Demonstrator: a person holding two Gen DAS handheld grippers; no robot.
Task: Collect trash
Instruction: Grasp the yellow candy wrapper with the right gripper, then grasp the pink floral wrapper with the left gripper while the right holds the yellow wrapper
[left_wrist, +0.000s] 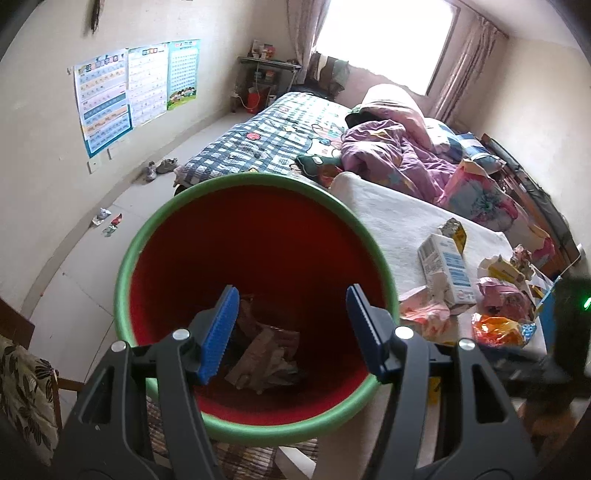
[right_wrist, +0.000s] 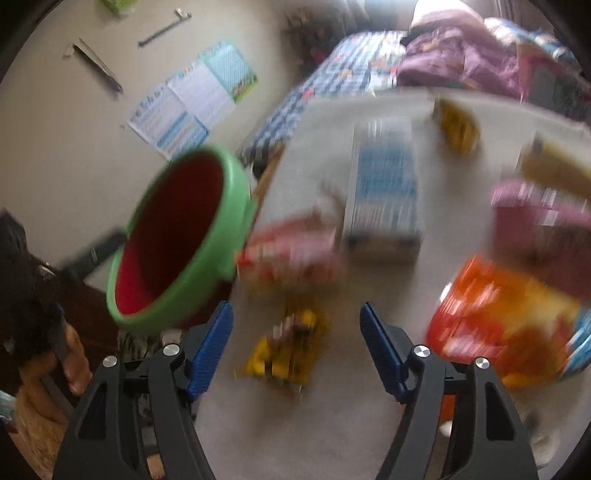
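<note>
A red bin with a green rim fills the middle of the left wrist view, with crumpled trash at its bottom. My left gripper is open and empty over the bin's mouth. The bin also shows in the blurred right wrist view, beside a white-covered table. My right gripper is open and empty above a yellow wrapper. More trash lies on the table: a blue-and-white carton, a pink packet, an orange bag and a small yellow box.
A bed with a checked cover and purple quilts lies behind the table. Posters hang on the left wall. Shoes and small scraps lie on the floor. A patterned chair stands at the lower left.
</note>
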